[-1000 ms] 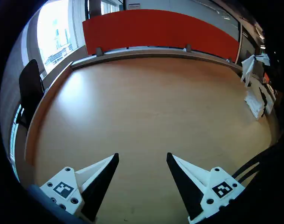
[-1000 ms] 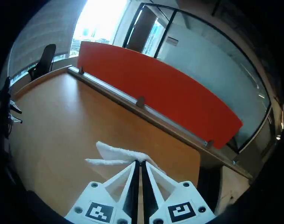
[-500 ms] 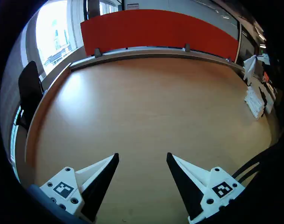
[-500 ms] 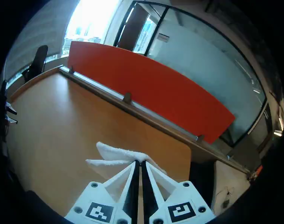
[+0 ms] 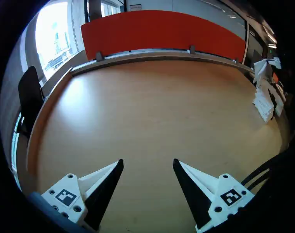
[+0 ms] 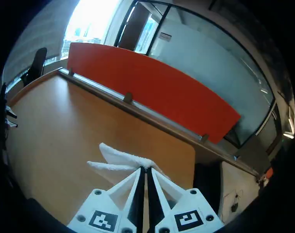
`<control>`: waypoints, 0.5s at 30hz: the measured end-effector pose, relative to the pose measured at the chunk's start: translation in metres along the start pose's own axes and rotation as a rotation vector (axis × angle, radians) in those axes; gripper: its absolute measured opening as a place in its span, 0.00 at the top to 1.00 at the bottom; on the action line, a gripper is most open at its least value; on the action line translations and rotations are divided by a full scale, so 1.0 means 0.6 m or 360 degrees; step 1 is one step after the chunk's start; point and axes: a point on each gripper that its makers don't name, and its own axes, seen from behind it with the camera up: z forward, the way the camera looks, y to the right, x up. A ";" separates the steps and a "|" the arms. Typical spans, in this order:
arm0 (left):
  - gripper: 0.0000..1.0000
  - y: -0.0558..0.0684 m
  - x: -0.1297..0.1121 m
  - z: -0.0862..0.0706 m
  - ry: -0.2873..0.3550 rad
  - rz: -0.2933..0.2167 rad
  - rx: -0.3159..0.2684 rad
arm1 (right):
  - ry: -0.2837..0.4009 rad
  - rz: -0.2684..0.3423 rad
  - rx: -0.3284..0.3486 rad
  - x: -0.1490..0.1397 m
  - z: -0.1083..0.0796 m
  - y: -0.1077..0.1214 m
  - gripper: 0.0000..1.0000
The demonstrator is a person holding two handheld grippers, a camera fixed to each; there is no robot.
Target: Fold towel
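Note:
In the right gripper view, my right gripper [image 6: 145,169] is shut on a white towel [image 6: 116,163], whose bunched corner sticks out past the fingertips above the wooden table [image 6: 70,124]. In the left gripper view, my left gripper [image 5: 147,163] hovers open over the bare wooden table [image 5: 155,105] with nothing between its fingers. At that view's far right edge a hanging white towel [image 5: 260,70] shows above a stack of white folded towels [image 5: 264,105], with the other gripper's dark shape partly hidden beside them.
An orange partition [image 5: 163,33] runs along the table's far edge, seen also as the orange partition [image 6: 155,93]. A black office chair [image 5: 29,97] stands beyond the left edge. Windows lie behind. Black cables [image 5: 264,171] cross the near right corner.
The right gripper, still holding the towel, has swung slightly so the partition and table shifted left in its view. The left gripper has barely moved. The hanging towel at the far right shifted a little.

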 end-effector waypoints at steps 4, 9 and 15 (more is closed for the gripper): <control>0.05 0.001 0.003 -0.001 0.0003 0.0007 -0.0001 | -0.0032 0.0035 -0.0019 -0.030 -0.014 0.012 0.96; 0.05 0.004 0.005 -0.003 0.0005 0.0011 -0.0007 | -0.0081 0.0092 -0.0045 -0.075 -0.032 0.026 0.96; 0.05 0.008 0.006 -0.002 -0.0001 0.0025 -0.0013 | -0.0111 0.0169 -0.0045 -0.117 -0.056 0.023 0.96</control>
